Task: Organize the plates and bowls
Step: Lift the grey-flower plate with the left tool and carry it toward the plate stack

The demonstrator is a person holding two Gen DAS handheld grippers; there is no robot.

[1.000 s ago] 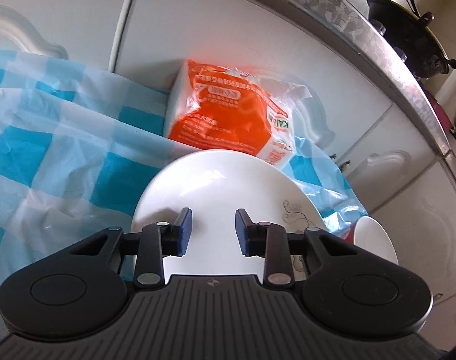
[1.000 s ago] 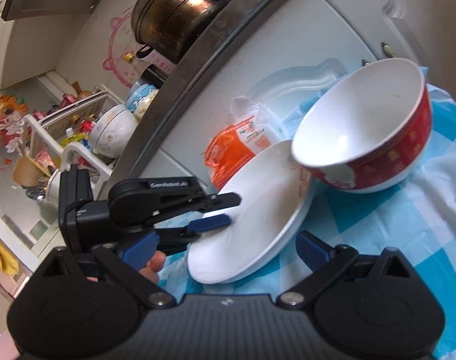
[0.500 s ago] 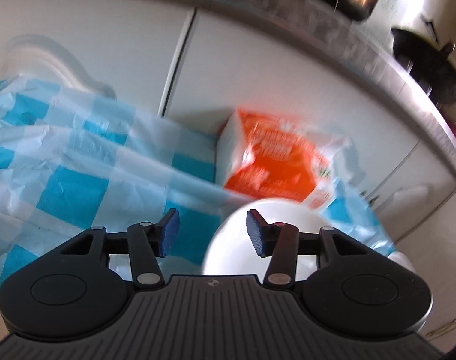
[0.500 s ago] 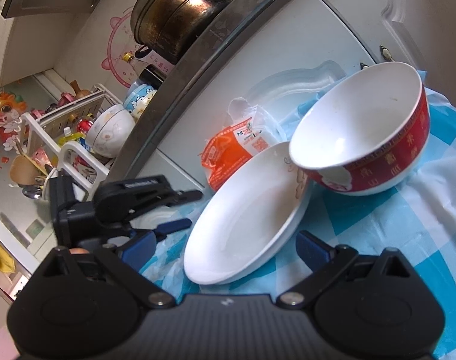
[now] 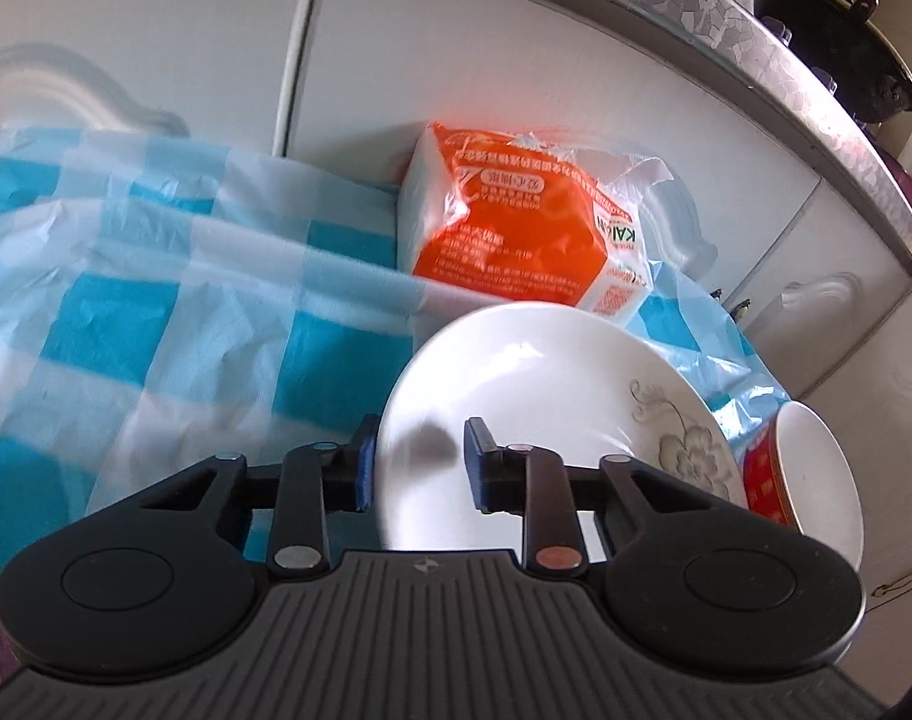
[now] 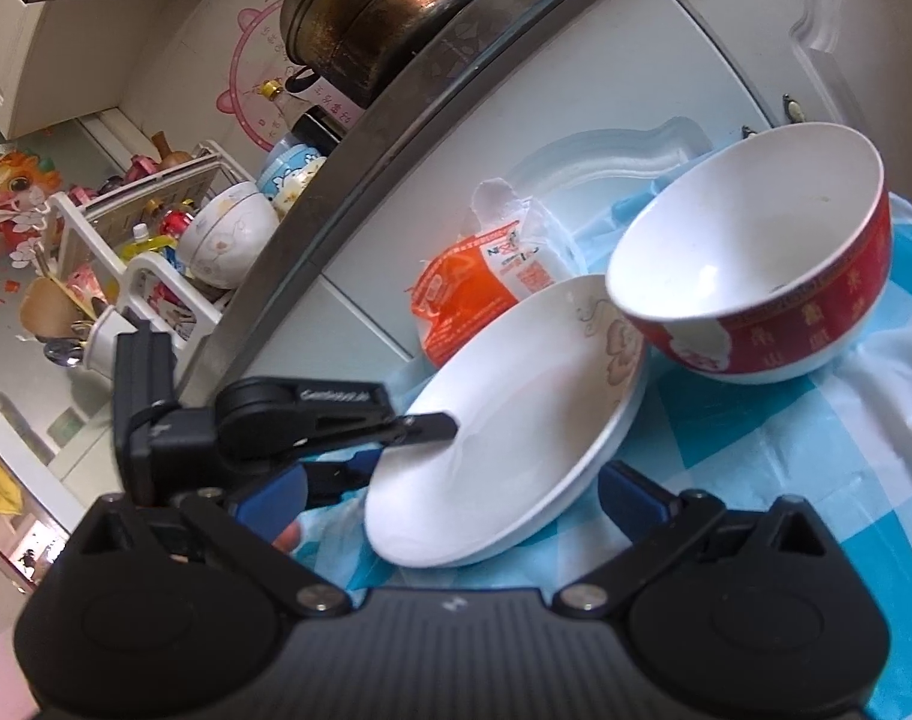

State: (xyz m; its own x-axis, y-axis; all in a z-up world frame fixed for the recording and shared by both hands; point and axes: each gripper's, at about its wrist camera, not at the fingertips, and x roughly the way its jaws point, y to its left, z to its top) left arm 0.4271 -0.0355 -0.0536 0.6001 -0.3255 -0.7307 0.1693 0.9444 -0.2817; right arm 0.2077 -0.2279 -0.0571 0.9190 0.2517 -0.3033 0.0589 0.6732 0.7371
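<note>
The left gripper (image 5: 417, 459) is right at the near-left rim of the white plate (image 5: 534, 396), its fingers (image 5: 363, 462) spread, one outside the rim and the other over the plate's inner face. From the right wrist view one finger sits above the plate (image 6: 516, 408) and the other below its edge, so the rim lies between them; whether the pads are actually pressing on it is hard to judge from here, and the gap reads as released rather than clenched.

The plate, with a grey floral print near its far-right rim, lies on the table under a blue-and-white checked cloth (image 5: 156, 312), and looks to be the top of a stack of two. The red-and-white bowl (image 6: 774, 276) sits just beside it on the right, its side overlapping the plate's rim.

The right gripper (image 6: 450, 480) hangs back at the near edge of the plate, fingers (image 6: 630, 489) spread wide and grasping nothing.

Behind the plate, an orange packet (image 5: 516, 228) in a clear wrapper rests against the white cabinet doors (image 5: 156, 42). Up on the counter edge a dark metal pot (image 6: 378, 18) stands, with a dish rack (image 6: 156, 264) holding a bowl further along.
</note>
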